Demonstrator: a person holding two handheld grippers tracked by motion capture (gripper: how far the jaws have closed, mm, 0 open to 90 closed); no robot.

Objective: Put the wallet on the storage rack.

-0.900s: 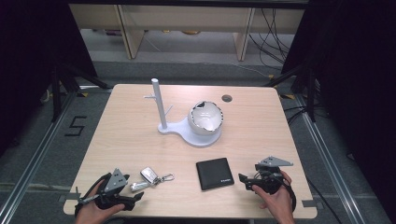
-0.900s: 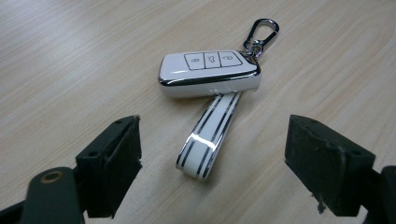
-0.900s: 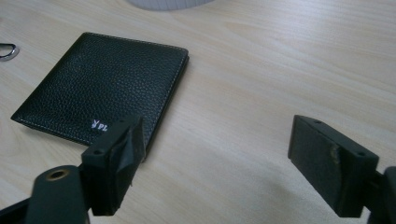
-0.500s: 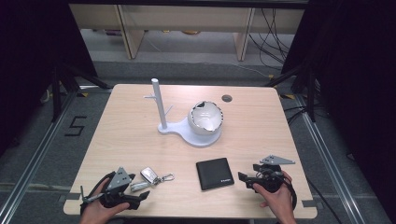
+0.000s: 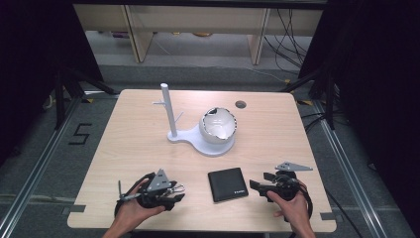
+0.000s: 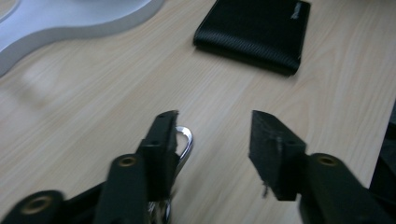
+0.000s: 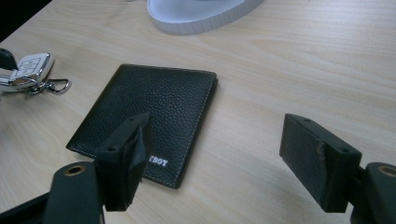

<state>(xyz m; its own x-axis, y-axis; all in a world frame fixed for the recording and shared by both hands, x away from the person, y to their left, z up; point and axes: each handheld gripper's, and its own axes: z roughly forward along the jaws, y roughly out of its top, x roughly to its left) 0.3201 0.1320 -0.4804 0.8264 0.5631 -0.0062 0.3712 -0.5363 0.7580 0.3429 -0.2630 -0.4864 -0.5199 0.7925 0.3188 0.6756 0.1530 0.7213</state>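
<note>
- left gripper (image 5: 173,191) sits low over the car key (image 7: 29,71) at the near left of the table (image 5: 129,144); jaws wide apart, nothing between them
- the key's snap hook (image 6: 184,144) lies just outside the one jaw, touching or nearly so; key body is under the gripper, can't tell how it lies
- right gripper (image 5: 257,186) hovers just right of the black wallet (image 5: 227,184), jaws wide, one jaw over the wallet's near corner, not gripping
- risk: left closes as it stands and catches air or only the hook, so the key swings or drops; needs to shift sideways first
- risk: metal hook is thin and slick, likely to slip out of flat pads
- risk: wallet lies flat, so right jaws may just push it along the table
- white stand (image 5: 198,139) is well apart, no collision concern
</note>
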